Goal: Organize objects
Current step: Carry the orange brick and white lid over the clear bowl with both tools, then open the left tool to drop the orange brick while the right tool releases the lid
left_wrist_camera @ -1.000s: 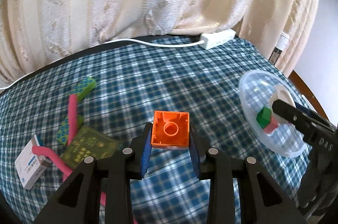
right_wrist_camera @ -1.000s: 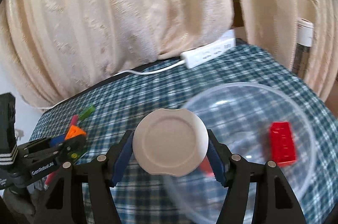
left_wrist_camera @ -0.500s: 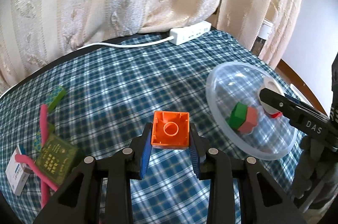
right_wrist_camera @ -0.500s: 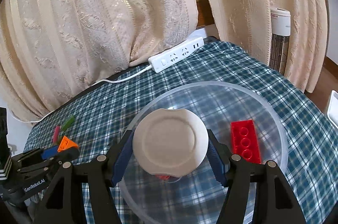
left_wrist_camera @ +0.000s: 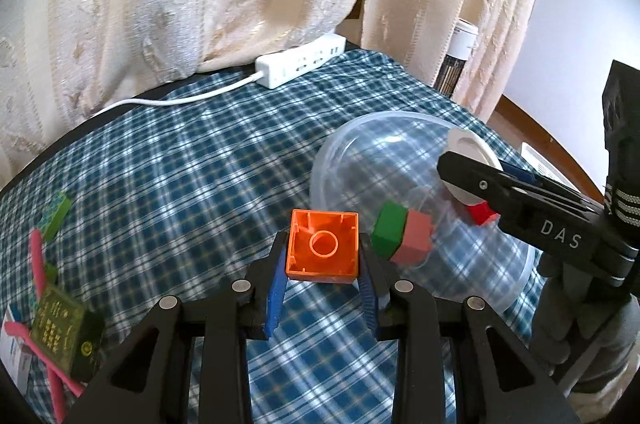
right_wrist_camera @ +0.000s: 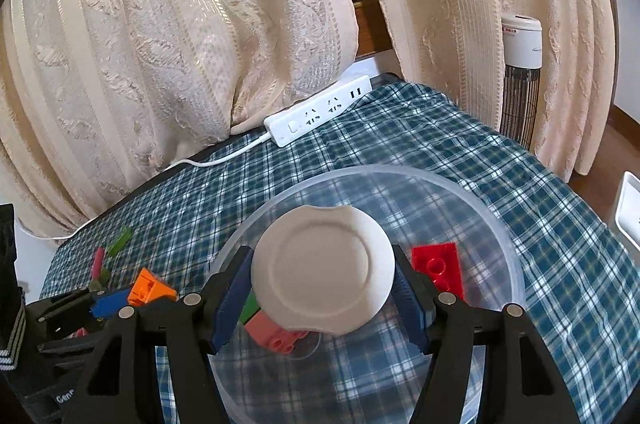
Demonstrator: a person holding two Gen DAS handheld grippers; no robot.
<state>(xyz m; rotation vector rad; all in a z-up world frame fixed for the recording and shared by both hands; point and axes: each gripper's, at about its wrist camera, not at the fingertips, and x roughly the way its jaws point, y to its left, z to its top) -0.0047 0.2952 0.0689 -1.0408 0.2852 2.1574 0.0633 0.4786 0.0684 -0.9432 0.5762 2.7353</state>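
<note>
My left gripper [left_wrist_camera: 323, 278] is shut on an orange brick [left_wrist_camera: 323, 251], hollow underside up, held just left of the clear plastic bowl [left_wrist_camera: 352, 159]. Inside the bowl lie a green brick [left_wrist_camera: 389, 230] joined to a pink brick [left_wrist_camera: 416, 239] and a red brick [right_wrist_camera: 440, 270]. My right gripper [right_wrist_camera: 323, 298] is shut on a round white lid [right_wrist_camera: 324, 278] and hangs over the bowl [right_wrist_camera: 516, 264]; from the left wrist it shows as a black arm [left_wrist_camera: 516, 193] above the bowl's right side. The orange brick [right_wrist_camera: 150, 288] appears at the bowl's left in the right wrist view.
A white power strip [left_wrist_camera: 301, 63] with its cable lies at the table's far edge before cream curtains. At the left sit a green patterned block [left_wrist_camera: 56, 209], pink sticks [left_wrist_camera: 38, 256], a dark green box [left_wrist_camera: 66, 336] and a white box. A tower fan [right_wrist_camera: 520, 79] stands beyond the right edge.
The left gripper carried the orange brick rightward, close to the bowl's rim. The right gripper with the lid moved from the bowl's left edge to above its middle.
</note>
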